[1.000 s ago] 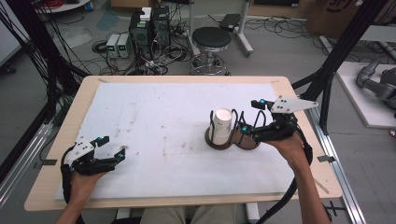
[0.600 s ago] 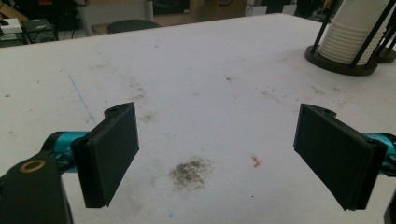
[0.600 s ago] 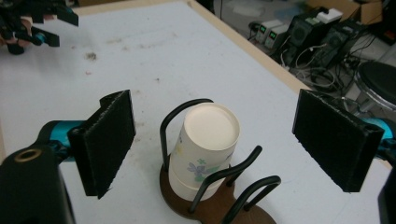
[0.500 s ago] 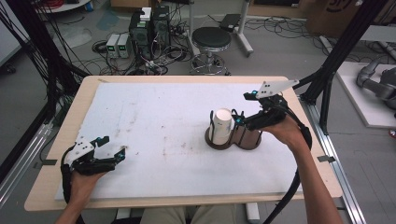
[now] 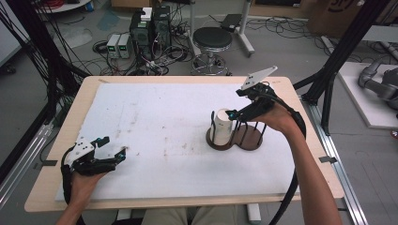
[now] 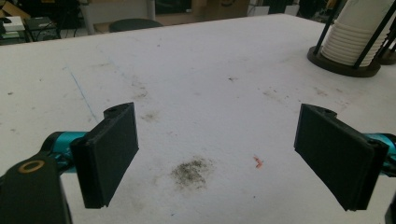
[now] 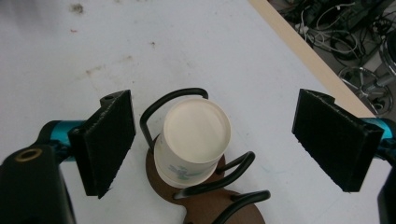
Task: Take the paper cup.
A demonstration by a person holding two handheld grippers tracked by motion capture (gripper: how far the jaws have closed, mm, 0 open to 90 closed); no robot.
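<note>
Hovering with jaws apart above stack of paper cups [image 7: 196,140] in wire holder [image 5: 237,136], at 3 o'clock on table [image 5: 155,84]: right gripper [image 7: 212,140]. Risking, on descent: pads snagging wire loops (tipping holder). Resting at 8 o'clock, jaws apart, empty: left gripper [image 5: 115,152].

White foam-covered table top [image 5: 155,117] wide open across left and middle, free passage there. Sole obstacle: dark brown figure-eight wooden stand with black wire uprights [image 5: 244,133] at right-middle, holding a stack of upside-down white paper cups [image 5: 224,125] in its left ring. Black wire hoops [image 7: 205,175] hug the stack close, so side access is tight; top of stack is clear from above. Right gripper [image 5: 234,114] hangs over it, jaws spread wide of the cups. Left gripper [image 5: 117,152] near front-left edge, jaws apart, bare stained foam ahead.
</note>
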